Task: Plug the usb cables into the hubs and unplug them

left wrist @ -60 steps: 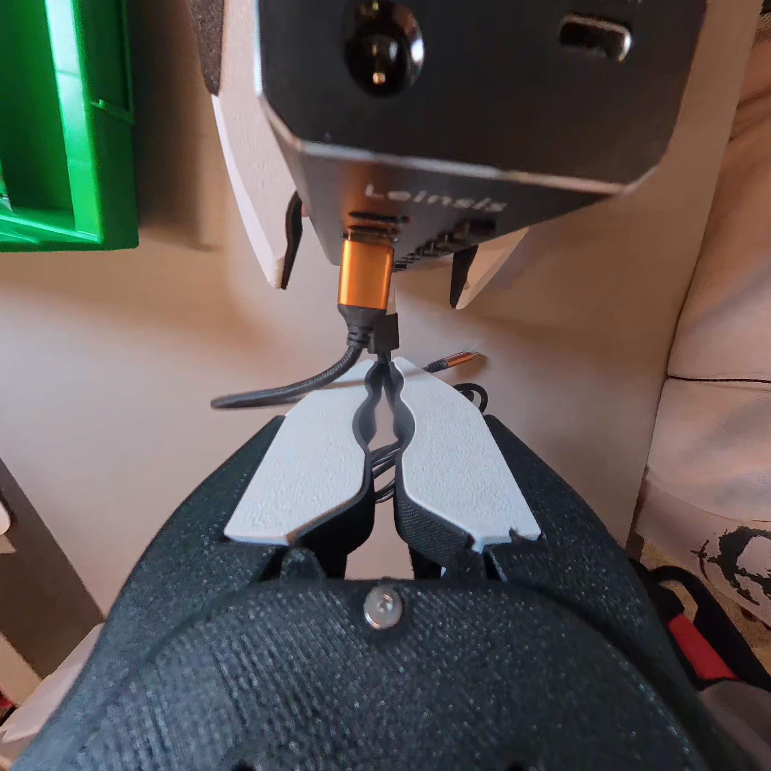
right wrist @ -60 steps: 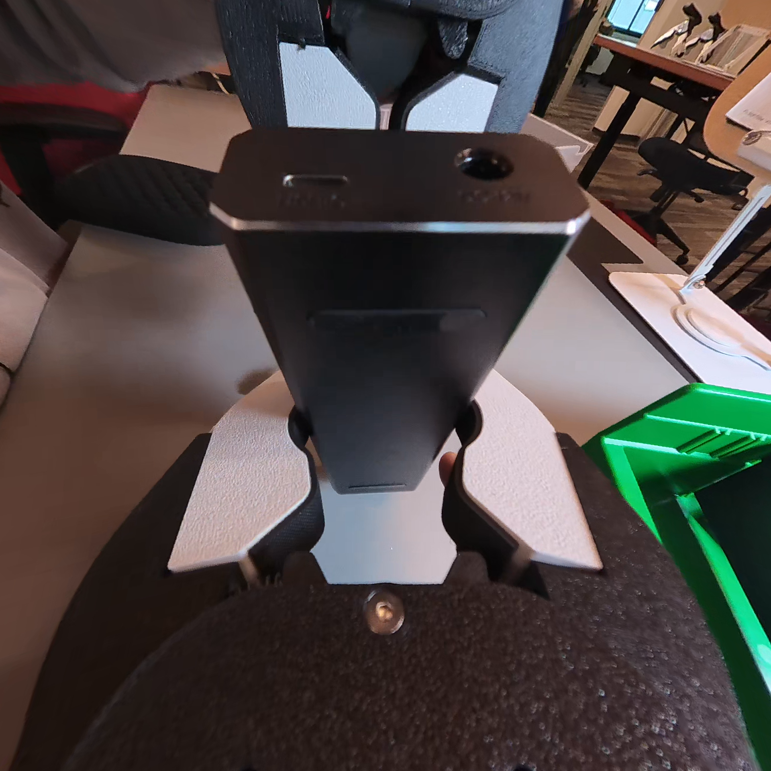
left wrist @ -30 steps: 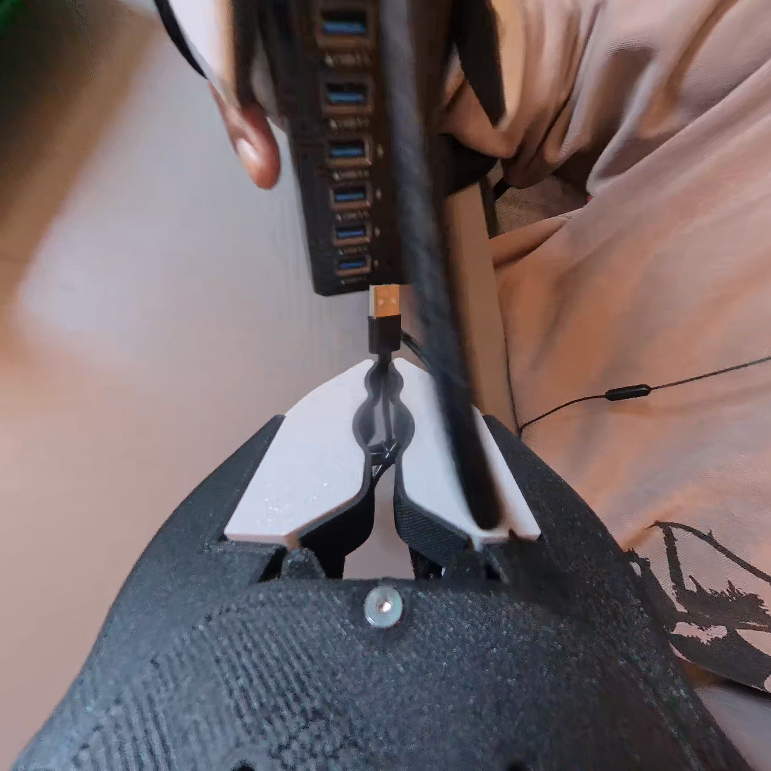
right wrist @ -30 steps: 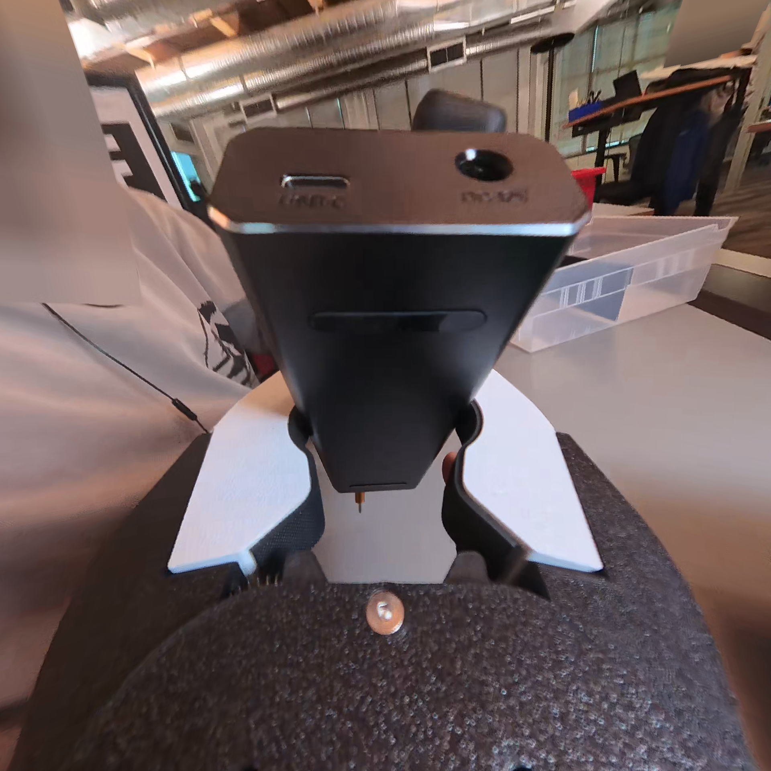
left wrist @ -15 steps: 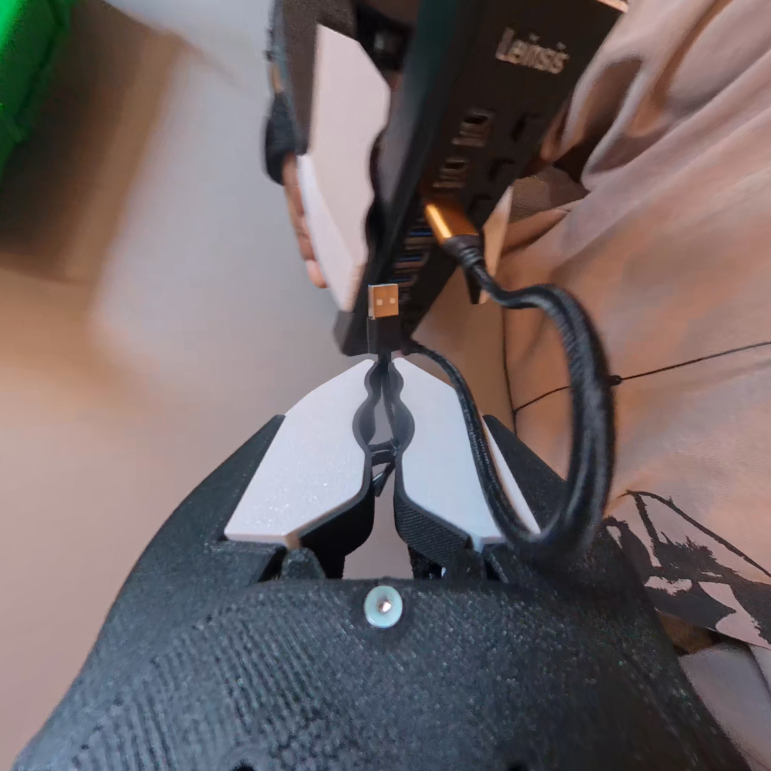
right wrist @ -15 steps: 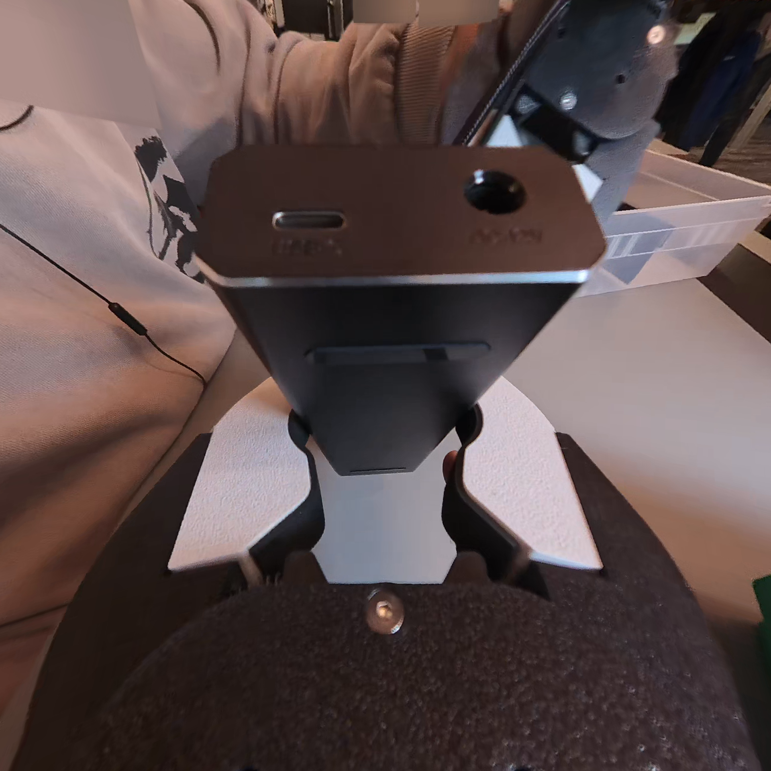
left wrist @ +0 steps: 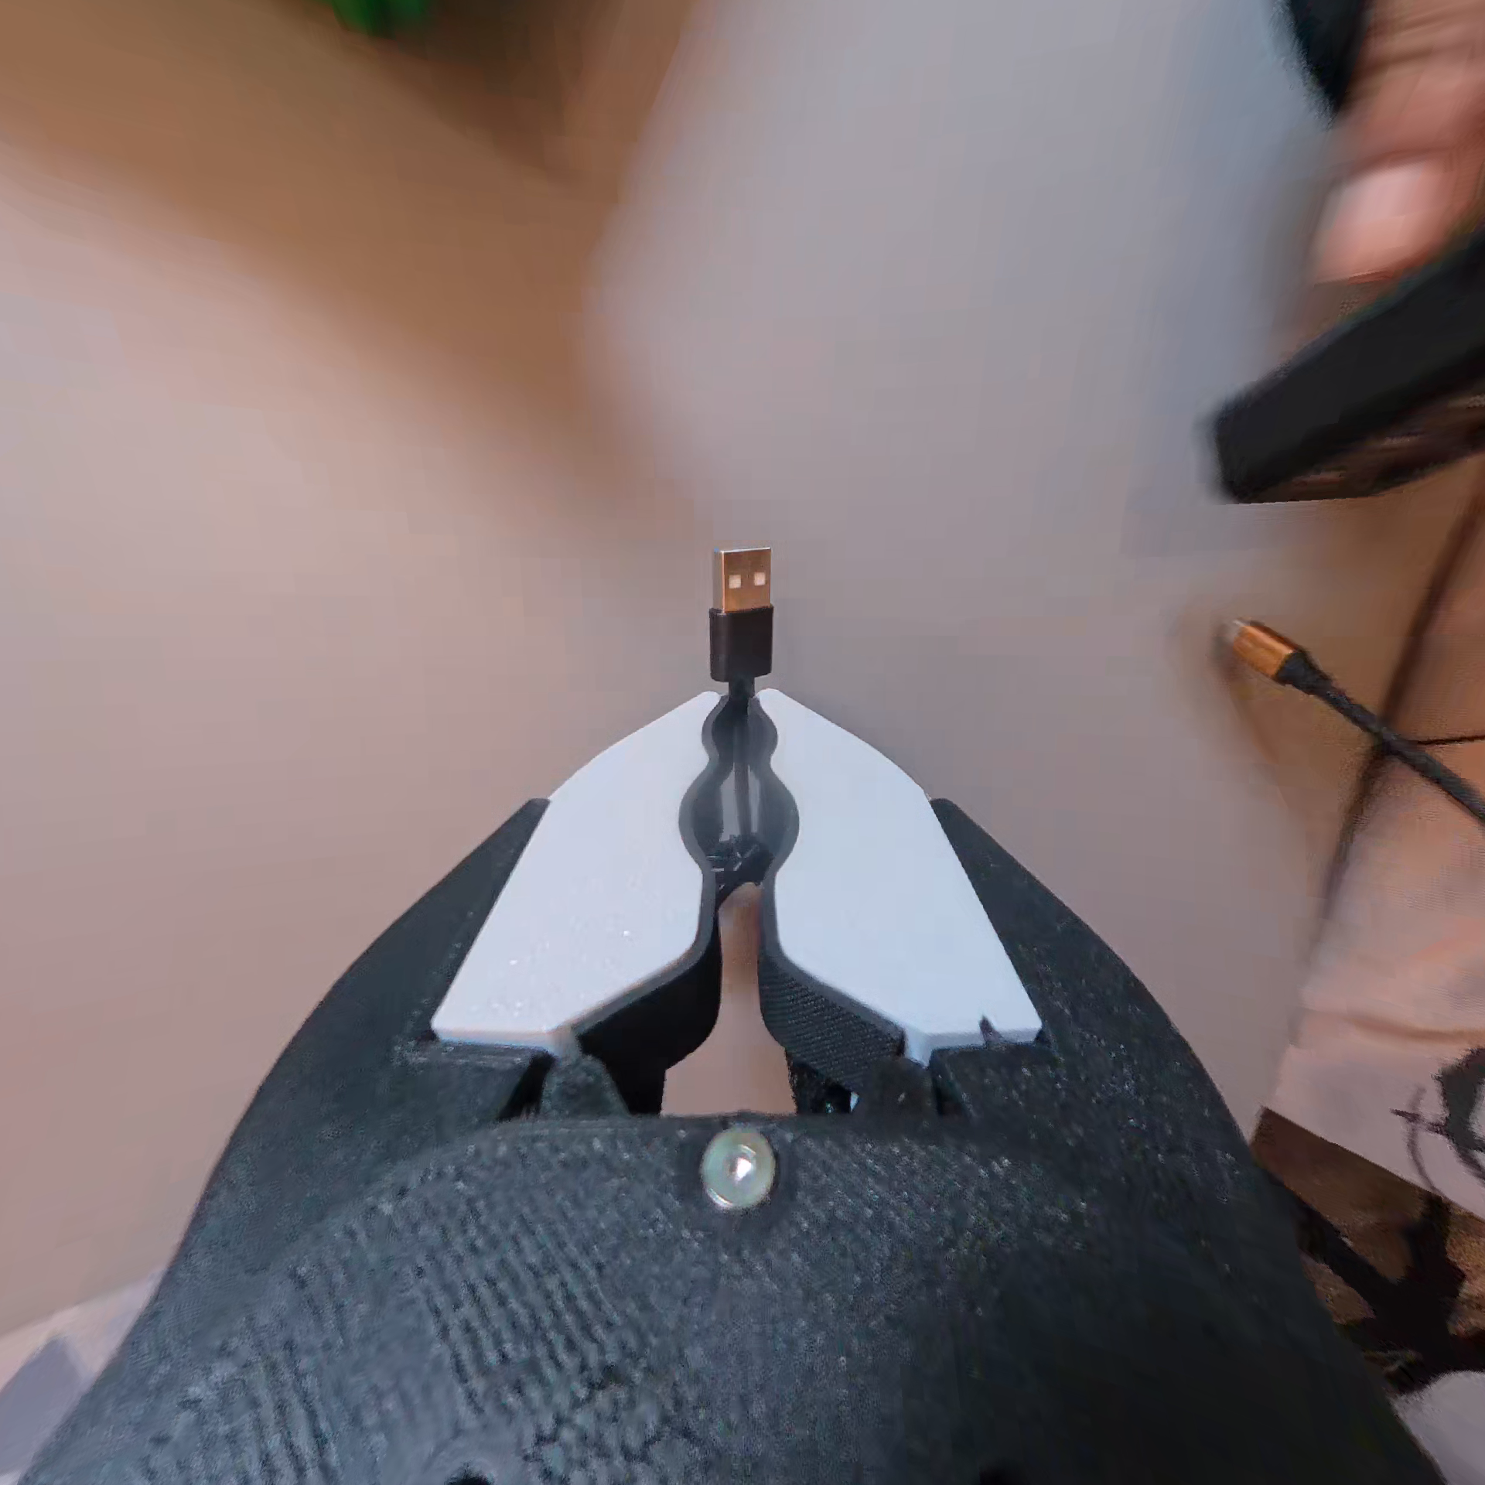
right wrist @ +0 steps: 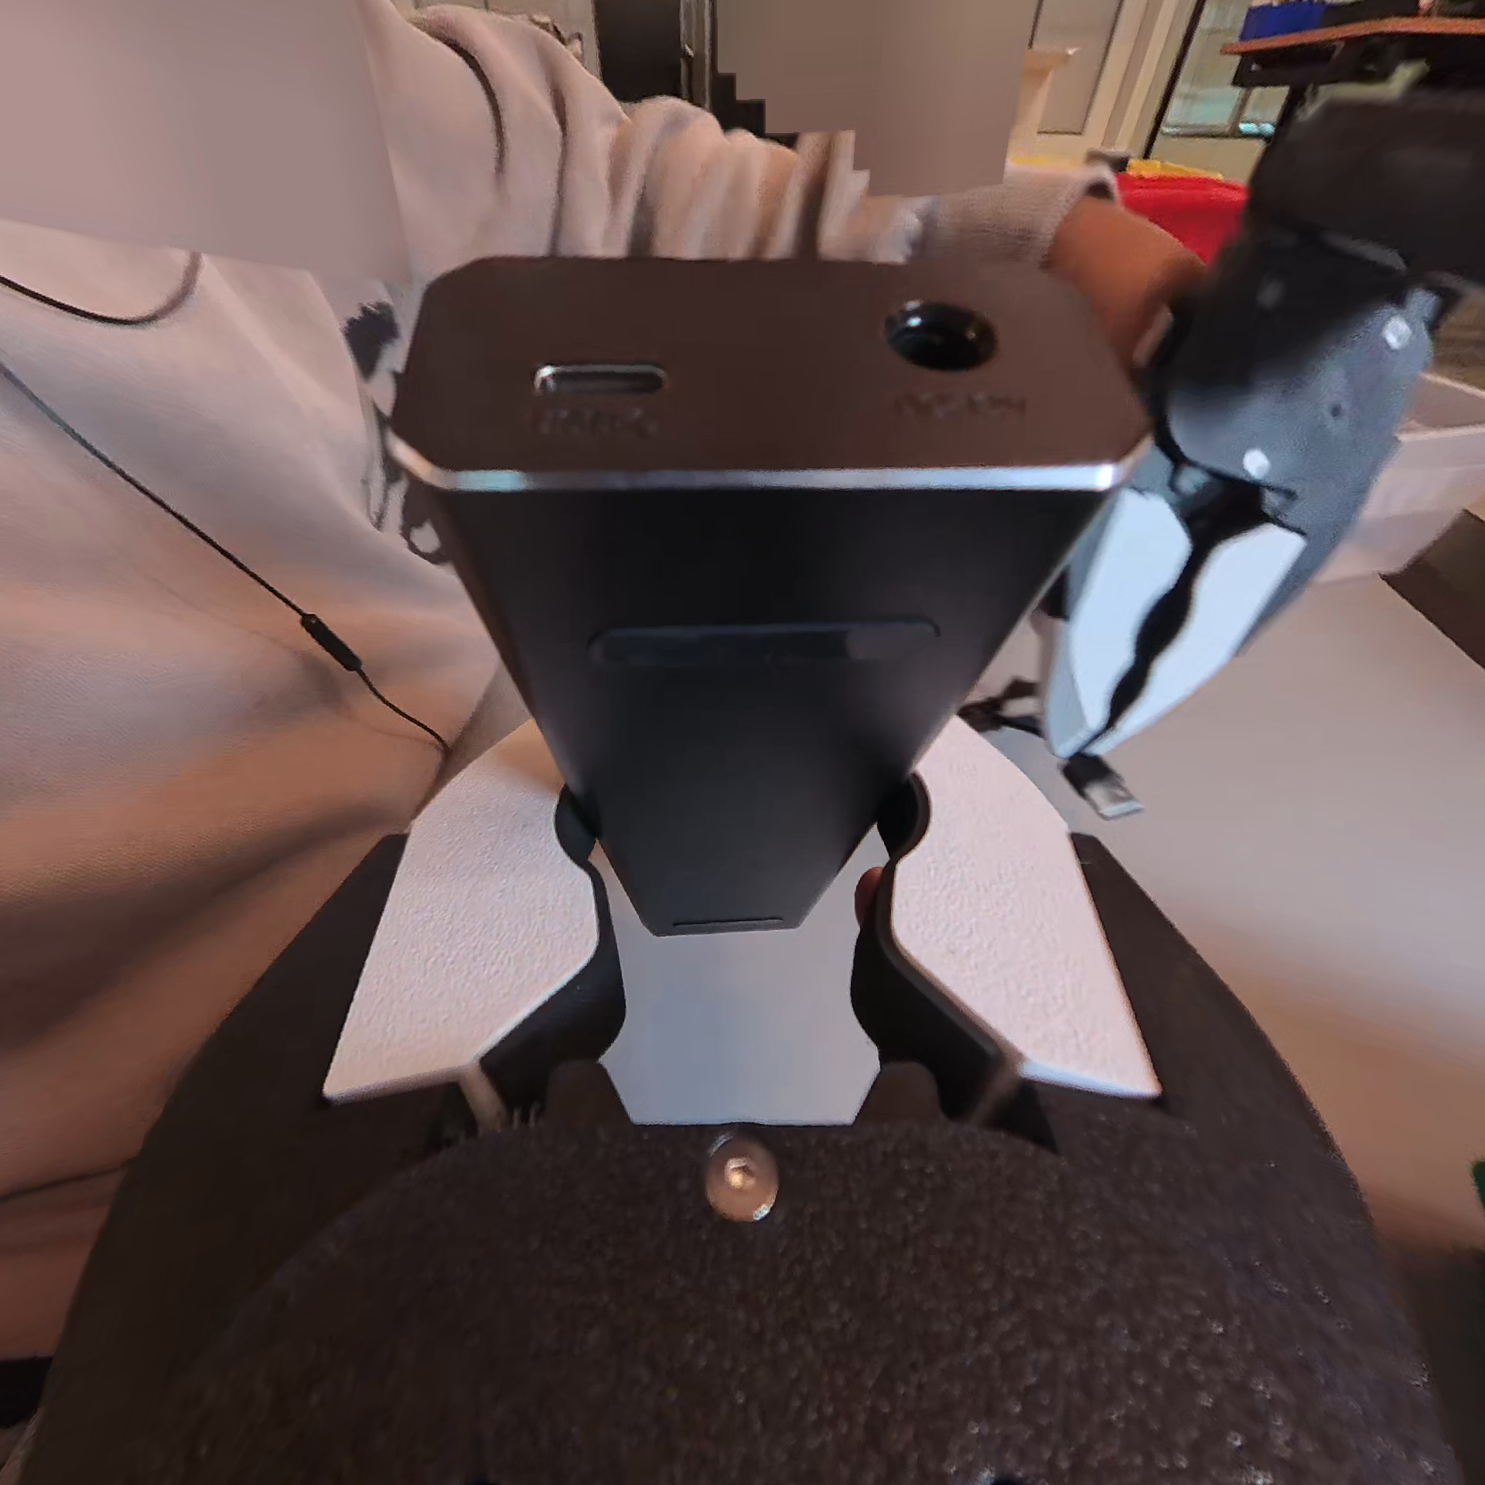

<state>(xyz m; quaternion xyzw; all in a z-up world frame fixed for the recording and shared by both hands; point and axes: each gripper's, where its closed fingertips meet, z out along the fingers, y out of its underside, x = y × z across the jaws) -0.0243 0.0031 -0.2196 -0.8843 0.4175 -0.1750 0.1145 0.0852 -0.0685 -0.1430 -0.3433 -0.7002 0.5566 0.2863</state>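
usb hub stands gripped in the right hand-held gripper, none of its ports in view occupied; the left hand-held gripper pinches a black usb cable, plug free above the worktop. two seconds earlier an orange-plug cable sat in the hub; now it lies loose, unplugging seemingly done.

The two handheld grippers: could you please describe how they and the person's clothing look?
Each has a black, coarse-textured housing, a silver screw at its centre, and two flat white finger plates with wavy black inner edges: left gripper, right gripper. The left gripper's underside is dark grey with small screws. The person wears a light beige sweatshirt with a black print.
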